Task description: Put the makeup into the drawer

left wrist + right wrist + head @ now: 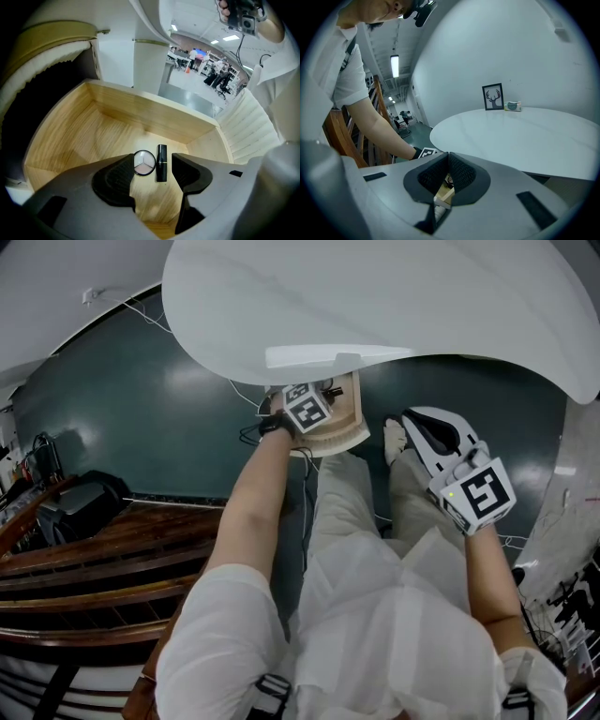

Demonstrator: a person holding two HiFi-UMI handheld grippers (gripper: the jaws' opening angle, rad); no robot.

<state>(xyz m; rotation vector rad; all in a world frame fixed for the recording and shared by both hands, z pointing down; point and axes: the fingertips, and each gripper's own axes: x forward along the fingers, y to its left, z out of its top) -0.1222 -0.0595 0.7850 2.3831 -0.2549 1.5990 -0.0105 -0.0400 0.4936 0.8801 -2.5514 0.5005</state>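
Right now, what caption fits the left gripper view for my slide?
Open left gripper above a pale wooden drawer holding a round black-rimmed compact beside a black lipstick tube.

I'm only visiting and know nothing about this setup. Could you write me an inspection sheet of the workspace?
Surface: white table, mostly bare; wooden drawer open.
Job's things: compact and lipstick lie side by side on the drawer floor.
Clutter: deer picture and small box at the table's far side.
Grippers: left gripper open over the makeup, holding neither; right gripper shut, empty.
Cables: thin cables on the floor by the table.
Surroundings: dark green floor, wooden steps.
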